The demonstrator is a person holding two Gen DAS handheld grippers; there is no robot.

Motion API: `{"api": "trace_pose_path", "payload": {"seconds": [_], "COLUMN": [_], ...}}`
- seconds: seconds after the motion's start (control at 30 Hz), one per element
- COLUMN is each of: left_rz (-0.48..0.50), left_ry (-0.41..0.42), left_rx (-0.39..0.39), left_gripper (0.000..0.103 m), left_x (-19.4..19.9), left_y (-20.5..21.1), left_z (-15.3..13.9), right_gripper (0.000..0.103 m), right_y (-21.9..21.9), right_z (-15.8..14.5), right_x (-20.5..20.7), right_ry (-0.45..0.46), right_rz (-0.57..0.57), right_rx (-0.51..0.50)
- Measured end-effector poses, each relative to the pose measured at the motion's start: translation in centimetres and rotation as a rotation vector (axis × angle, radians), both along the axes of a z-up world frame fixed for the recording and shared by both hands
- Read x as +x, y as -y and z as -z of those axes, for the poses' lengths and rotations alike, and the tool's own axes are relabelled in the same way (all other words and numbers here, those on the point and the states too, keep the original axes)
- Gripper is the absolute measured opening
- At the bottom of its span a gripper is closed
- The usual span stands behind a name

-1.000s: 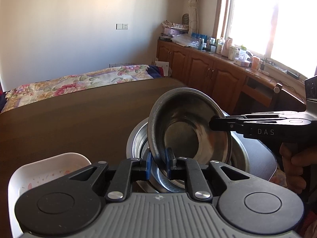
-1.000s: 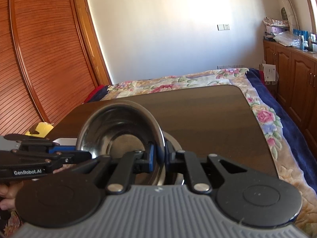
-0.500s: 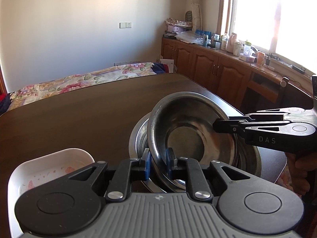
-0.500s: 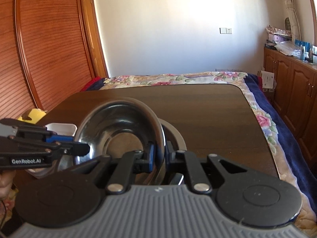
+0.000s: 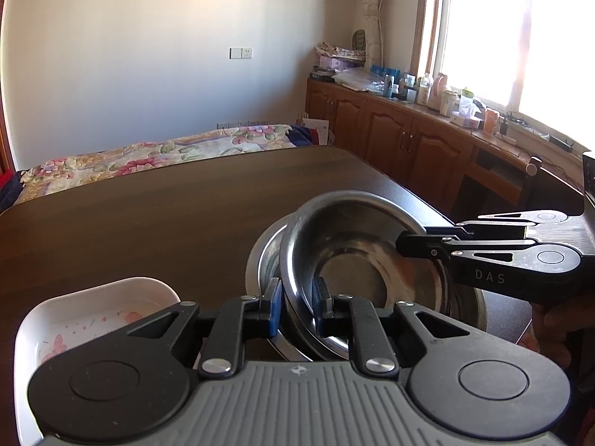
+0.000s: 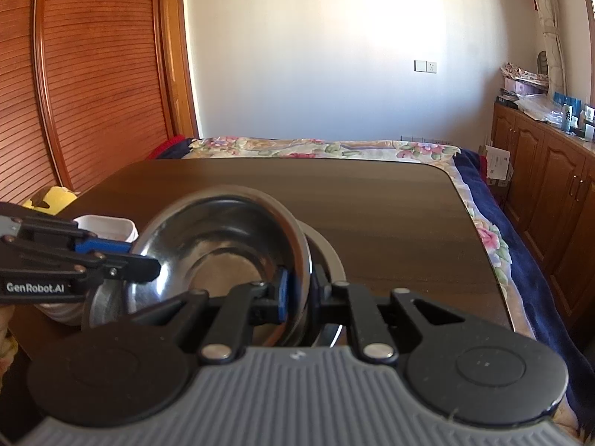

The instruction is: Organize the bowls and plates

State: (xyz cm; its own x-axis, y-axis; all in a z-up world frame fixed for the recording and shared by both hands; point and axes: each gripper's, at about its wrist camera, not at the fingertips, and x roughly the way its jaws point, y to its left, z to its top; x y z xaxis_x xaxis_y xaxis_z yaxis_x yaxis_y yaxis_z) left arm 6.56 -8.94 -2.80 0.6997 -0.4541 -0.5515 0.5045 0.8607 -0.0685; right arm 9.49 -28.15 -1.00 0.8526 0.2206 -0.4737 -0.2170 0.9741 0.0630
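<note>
A small steel bowl (image 5: 357, 256) is tilted inside a larger steel bowl (image 5: 260, 260) on the dark wooden table (image 5: 148, 223). My left gripper (image 5: 297, 304) is shut on the small bowl's near rim. My right gripper (image 6: 299, 290) is shut on the opposite rim of the same small bowl (image 6: 215, 238); it also shows in the left wrist view (image 5: 409, 245). The left gripper shows in the right wrist view (image 6: 145, 264). The larger bowl (image 6: 327, 252) shows behind the small one.
A white dish with pink flowers (image 5: 93, 316) sits on the table left of the bowls, also in the right wrist view (image 6: 108, 226). A flowered bedspread (image 5: 148, 152) lies beyond the table. Wooden cabinets (image 5: 409, 141) line the right wall.
Both grippers have lowered the small bowl into the larger bowl, and it now sits less tilted. The views have dropped closer to the table.
</note>
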Motion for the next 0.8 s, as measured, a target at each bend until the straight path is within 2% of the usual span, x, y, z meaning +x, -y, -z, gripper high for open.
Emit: {"api": "trace_pose_path", "payload": {"seconds": [0.4,0.47,0.53,0.6,0.7,0.73,0.77,0.8], "left_rz": [-0.038,-0.047,-0.055,-0.068,-0.081,-0.083,-0.086,-0.091], "left_ry": [0.029,0.04,0.048,0.073,0.079,0.083,0.088,0.094], "left_rx": [-0.055,-0.061,-0.065,-0.076,-0.074,-0.067,-0.057,-0.044], "left_gripper": [0.018,0.023,0.038,0.044,0.06,0.063,0.063,0.065], "left_x": [-0.5,-0.6,-0.5,-0.5,-0.6,-0.5,-0.5,-0.5], "left_y": [-0.5,-0.4,-0.4,-0.2,-0.1,0.0,0.1,0.2], "left_z": [-0.2,-0.2,0.1,0.1,0.6,0.8,0.9,1.0], "right_gripper": [0.015,0.015,0.015,0.015,0.017,0.02,0.032,0.039], "right_y": [-0.8,-0.7,-0.6,-0.5,-0.2,-0.1,0.1,0.2], "right_z": [0.0,-0.2,-0.4,-0.4,-0.3,-0.2,0.0,0.1], "right_x": [-0.3,-0.4,-0.7,-1.0,-1.0,-1.0,-1.0,-1.1], "right_ry": [0.031,0.048,0.077,0.101,0.136,0.144,0.153,0.163], "right_rz": [0.004,-0.002,0.001,0.004,0.015,0.02,0.025,0.031], "right_rx": [-0.022,-0.012,-0.012,-0.009,-0.006,-0.002,0.001,0.005]}}
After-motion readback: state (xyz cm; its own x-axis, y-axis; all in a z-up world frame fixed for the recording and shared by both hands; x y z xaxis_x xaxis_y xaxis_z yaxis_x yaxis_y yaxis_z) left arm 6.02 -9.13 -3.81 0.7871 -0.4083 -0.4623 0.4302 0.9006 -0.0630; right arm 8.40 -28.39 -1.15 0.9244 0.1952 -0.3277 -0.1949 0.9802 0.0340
